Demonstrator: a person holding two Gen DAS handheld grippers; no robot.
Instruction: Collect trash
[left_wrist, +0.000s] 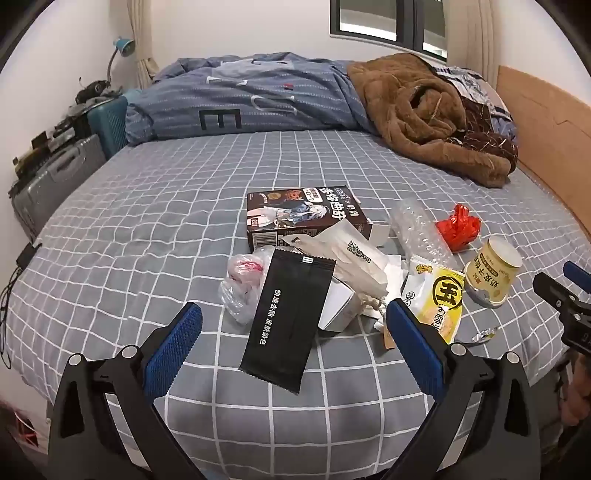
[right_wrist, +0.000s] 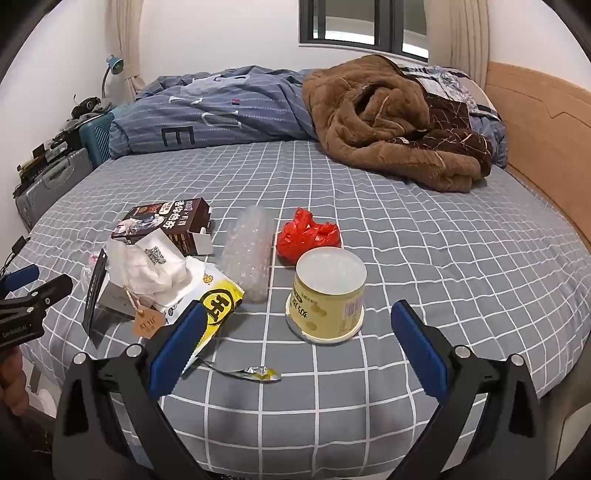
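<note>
Bed (left_wrist: 110, 229) with a grey grid-pattern sheet carries everything; a folded blue duvet (left_wrist: 240, 99) and a crumpled brown fleece blanket (left_wrist: 417, 107) lie along its far side, well apart from the trash. Landmark for the litter is the yellow cup (right_wrist: 327, 295), standing upside down near the bed's front edge. Beyond the cup and to its left sits the dark cookie box (right_wrist: 166, 221), one end flap open. Between box and cup lies a roll of bubble wrap (right_wrist: 249, 254), and just behind the cup sits a knotted red plastic bag (right_wrist: 306, 234). Left of the cup, a white cloth pouch (right_wrist: 147, 266) with a paper tag rests on a small heap, and a long black sachet (left_wrist: 288, 317) leans over that heap's near side. A yellow snack wrapper (right_wrist: 218, 310) lies beside the cup's left, and a crumpled foil lid (right_wrist: 255, 373) lies in front of it.

Left tongs (left_wrist: 293, 325) hang released above the black sachet, grasping nothing. Right tongs (right_wrist: 297, 325) are released too, spread either side of the cup without touching it.
</note>
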